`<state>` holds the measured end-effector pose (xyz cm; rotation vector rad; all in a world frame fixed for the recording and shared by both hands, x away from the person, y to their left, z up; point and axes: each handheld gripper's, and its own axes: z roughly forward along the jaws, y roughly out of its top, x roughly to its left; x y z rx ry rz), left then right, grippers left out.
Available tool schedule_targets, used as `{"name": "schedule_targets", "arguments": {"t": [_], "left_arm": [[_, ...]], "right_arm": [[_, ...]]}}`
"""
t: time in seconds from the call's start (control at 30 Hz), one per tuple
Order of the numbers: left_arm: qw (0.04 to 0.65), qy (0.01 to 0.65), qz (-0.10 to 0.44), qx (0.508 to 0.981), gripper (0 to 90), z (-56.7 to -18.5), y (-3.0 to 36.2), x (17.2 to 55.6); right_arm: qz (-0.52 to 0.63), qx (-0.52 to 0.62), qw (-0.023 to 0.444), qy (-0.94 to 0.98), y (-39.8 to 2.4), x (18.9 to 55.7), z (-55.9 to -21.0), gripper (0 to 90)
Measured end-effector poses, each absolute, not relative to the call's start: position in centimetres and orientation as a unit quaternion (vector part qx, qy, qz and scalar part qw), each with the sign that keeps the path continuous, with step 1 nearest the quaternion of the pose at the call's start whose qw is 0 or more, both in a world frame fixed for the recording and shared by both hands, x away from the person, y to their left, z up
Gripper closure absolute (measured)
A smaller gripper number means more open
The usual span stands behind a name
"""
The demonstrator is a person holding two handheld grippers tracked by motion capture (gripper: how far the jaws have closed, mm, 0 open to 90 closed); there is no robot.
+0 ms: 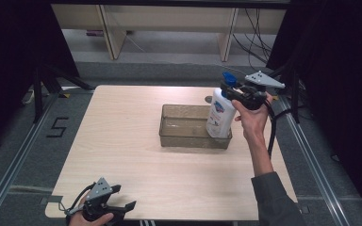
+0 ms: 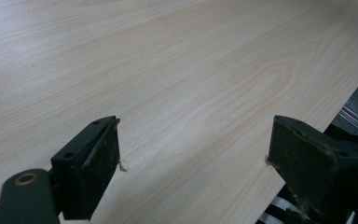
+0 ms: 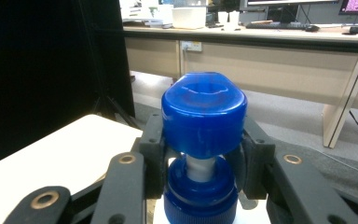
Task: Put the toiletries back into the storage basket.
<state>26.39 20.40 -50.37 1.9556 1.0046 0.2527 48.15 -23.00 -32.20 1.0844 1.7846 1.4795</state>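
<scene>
White pump bottle (image 1: 220, 115) with blue pump head (image 3: 204, 114) sits right of frame centre in the high view, base inside the right end of the clear plastic bin (image 1: 181, 133); can't tell if it rests on the bin floor or hangs just above. Right tongs (image 1: 231, 92) are clamped on the neck just under the pump head, jaws closed on both sides of the white stem (image 3: 200, 169) in the right gripper view. Likely step: setting the bottle into the bin. To do it well: keep the bottle upright, lower straight down, clear the bin's right wall, release only once the base is flat. A neck grip lets the body swing, so move slowly. Left tongs (image 1: 122, 200) idle at lower left of the desk (image 1: 122, 141), jaws wide apart, holding nothing, bare wood between them.
</scene>
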Motion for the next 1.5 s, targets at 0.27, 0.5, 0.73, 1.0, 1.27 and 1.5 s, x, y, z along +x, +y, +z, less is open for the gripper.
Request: {"name": "schedule_targets", "arguments": {"t": [0.27,0.5,0.73,1.0,1.27,1.5], "left_arm": [[0.451,0.404,0.100,0.790,15.8,-50.4,20.4,26.4],[0.449,0.405,0.098,0.790,15.8,-50.5,20.4,26.5],[0.446,0.404,0.098,0.793,15.8,-50.4,20.4,26.5],[0.446,0.405,0.098,0.792,15.8,-50.4,20.4,26.5],[0.446,0.404,0.097,0.793,15.8,-50.5,20.4,26.5],[0.446,0.403,0.100,0.793,15.8,-50.5,20.5,26.5]], "right_arm": [[0.550,0.405,0.289,0.671,-23.3,48.0,-32.8,61.5],[0.549,0.410,0.282,0.671,-23.5,48.0,-33.4,61.5],[0.546,0.409,0.283,0.674,-23.6,47.9,-34.1,61.5],[0.552,0.402,0.279,0.675,-23.2,47.8,-34.3,59.5],[0.558,0.422,0.267,0.663,-23.4,47.5,-34.5,46.0],[0.569,0.429,0.237,0.661,-23.4,47.3,-34.6,34.3]]}}
